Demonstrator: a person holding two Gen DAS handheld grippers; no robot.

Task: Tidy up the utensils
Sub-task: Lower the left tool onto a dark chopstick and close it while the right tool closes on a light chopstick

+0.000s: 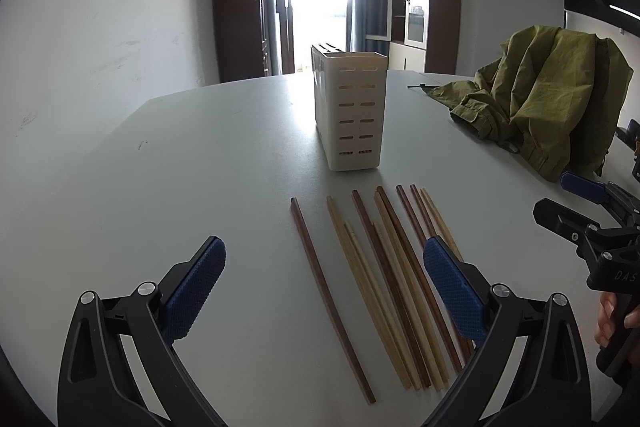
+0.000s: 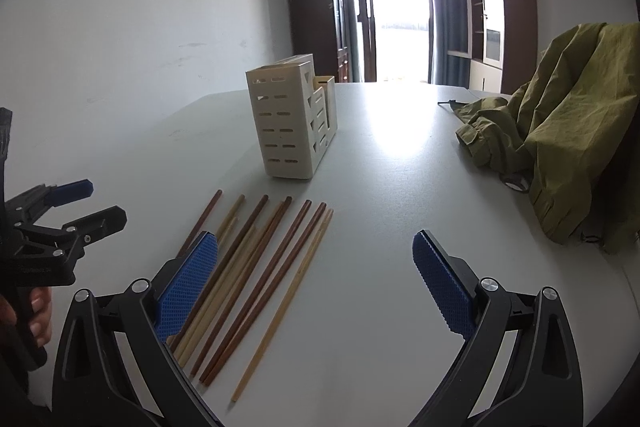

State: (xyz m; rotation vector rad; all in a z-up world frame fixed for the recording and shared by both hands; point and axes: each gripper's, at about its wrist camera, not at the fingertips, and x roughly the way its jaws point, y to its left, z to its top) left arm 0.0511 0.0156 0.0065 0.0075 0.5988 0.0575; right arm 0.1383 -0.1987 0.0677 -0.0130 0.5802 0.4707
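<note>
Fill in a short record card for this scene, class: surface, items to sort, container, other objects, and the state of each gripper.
Surface: white table
Items to sort: wooden chopsticks, dark and light, lying loose side by side on the table
Container: cream slotted utensil holder, upright, beyond the chopsticks, apart from them
Other objects: olive green jacket heaped at the right
Left gripper: open, holding nothing, above the chopsticks
Right gripper: open, holding nothing, right of most chopsticks
</note>
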